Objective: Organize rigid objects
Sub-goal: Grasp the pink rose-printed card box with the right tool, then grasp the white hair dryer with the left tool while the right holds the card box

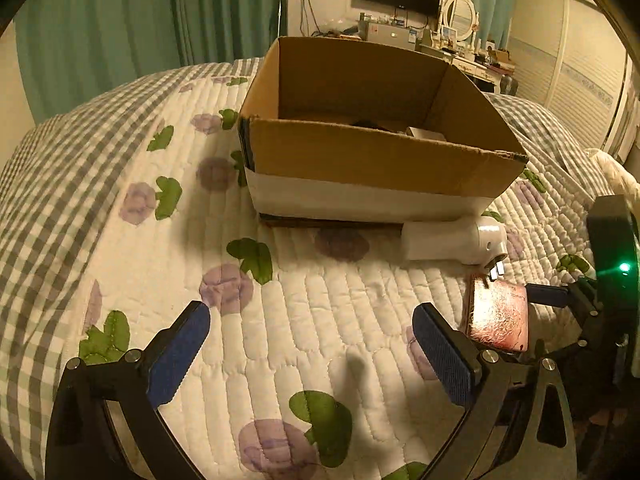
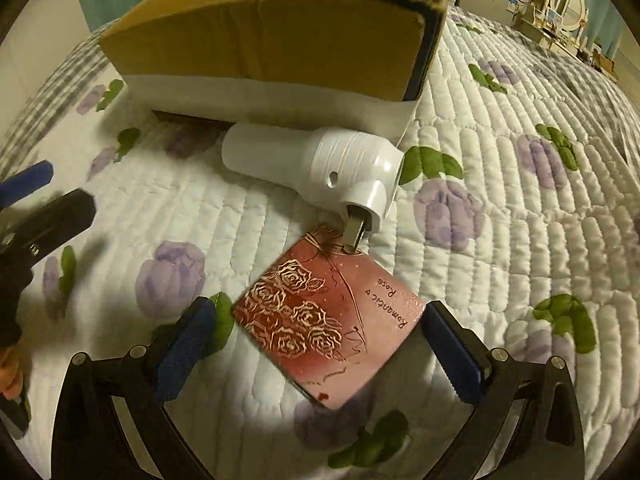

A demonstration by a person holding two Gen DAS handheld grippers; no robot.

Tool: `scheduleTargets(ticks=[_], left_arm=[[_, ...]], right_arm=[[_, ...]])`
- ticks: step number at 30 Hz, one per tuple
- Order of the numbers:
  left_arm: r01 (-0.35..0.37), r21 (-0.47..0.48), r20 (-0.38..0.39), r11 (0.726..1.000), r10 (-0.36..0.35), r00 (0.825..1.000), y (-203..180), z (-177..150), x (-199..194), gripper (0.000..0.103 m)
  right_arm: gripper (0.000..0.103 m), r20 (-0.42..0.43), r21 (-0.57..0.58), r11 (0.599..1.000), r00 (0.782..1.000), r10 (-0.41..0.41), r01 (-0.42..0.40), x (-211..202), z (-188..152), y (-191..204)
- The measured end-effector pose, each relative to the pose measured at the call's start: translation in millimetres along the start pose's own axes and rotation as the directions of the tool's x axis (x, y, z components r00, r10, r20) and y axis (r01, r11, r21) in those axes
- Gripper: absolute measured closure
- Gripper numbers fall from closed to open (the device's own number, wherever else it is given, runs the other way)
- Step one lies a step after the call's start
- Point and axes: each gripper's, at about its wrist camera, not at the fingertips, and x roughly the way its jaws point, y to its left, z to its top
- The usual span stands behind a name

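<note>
Here the right tool gapes around the pink box low in the frame; the left tool gapes over the bed.

The left gripper is hovering over the quilt with its jaws spread wide and nothing between them. Ahead, an open box is sitting on the bed. A white plug is lying just beside the box's near wall, its prongs pointing at a pink tin. The right gripper is reaching in from the right, one finger touching the tin's edge.
</note>
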Motion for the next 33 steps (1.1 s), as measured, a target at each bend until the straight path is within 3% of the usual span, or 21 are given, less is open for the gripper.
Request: scheduleTargets(ticks=[7,16,22,25,31,33], left_arm=[[-0.021,-0.013,-0.003,1.0,0.021,1.0,1.0,-1.2,-1.1,0.0],[-0.022,0.049,0.004,0.999,0.022,1.0,-27.8,9.2,-10.6,0.0],[0.029,0.061,-0.008,0.998,-0.028,1.0,-63.8,24.5,0.5,0.0],[0.021,0.104,-0.009,0.994,-0.02,1.0,-79.9,31.8,11.2,0.0],[0.022,0.114,-0.051,0.993,-0.016,0.999,-93.4,48.4,44.6,0.0],[0.059,0.077,-0.075,0.995,-0.054,0.996,-93.2,50.5,53.9,0.0]], right_arm=[[0.009,-0.004,-0.002,1.0,1.0,-0.027,0.027,5.0,-0.5,0.5],[0.01,0.128,-0.01,0.999,0.991,-0.034,0.035,-77.9,-9.9,-18.3],[0.009,0.196,-0.017,0.993,0.974,-0.112,0.118,-109.9,7.4,-56.4],[0.009,0.205,0.002,0.99,0.968,-0.142,0.144,-111.8,18.5,-83.6],[0.009,0.197,0.028,0.992,0.972,-0.126,0.123,-102.9,29.3,-122.1],[0.009,0.192,0.047,0.995,0.977,-0.096,0.089,-99.8,28.4,-130.8]])
